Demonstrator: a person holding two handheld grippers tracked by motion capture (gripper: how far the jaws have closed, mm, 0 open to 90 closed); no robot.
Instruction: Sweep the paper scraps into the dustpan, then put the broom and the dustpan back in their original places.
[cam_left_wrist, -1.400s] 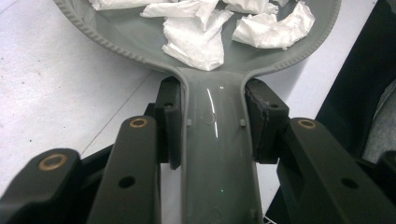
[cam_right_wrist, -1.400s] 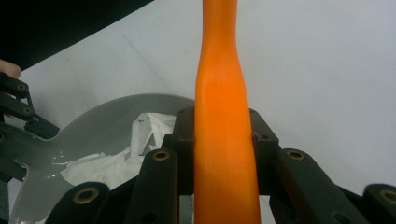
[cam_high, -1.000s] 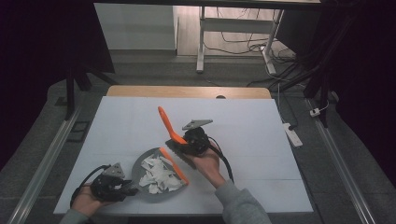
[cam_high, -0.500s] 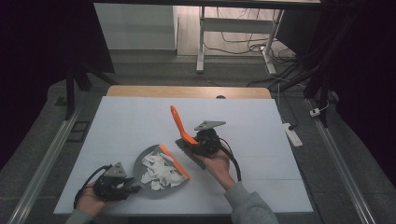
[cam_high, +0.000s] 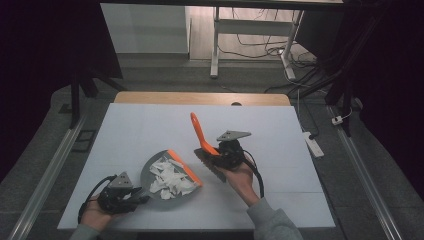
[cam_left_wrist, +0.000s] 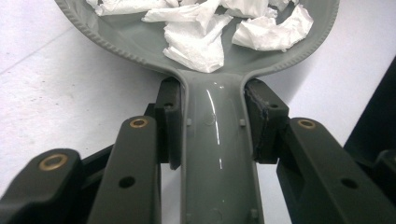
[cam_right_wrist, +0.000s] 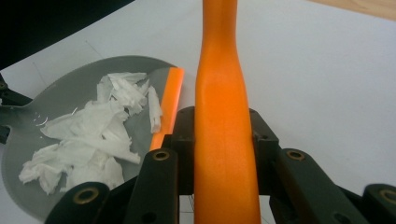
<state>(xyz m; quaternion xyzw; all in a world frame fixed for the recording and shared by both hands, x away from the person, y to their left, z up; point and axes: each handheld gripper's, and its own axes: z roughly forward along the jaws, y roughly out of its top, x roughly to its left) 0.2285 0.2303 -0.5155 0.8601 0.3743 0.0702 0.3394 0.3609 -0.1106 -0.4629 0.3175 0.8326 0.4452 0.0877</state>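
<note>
Two claws work: left claw (cam_high: 131, 198) clamps the paper-filled dustpan (cam_high: 167, 176), right claw (cam_high: 216, 157) grips the brush (cam_high: 202, 137); sweeping looks finished, emptying probably follows.

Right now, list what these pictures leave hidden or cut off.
- Brush: in the right gripper view its orange handle runs off the top and bottom edges; the bristles are out of frame.
- Dustpan: in the left gripper view the top edge cuts off its orange lip and most paper scraps.
- Left tool: high view, too small and dark to read its grip.
</note>
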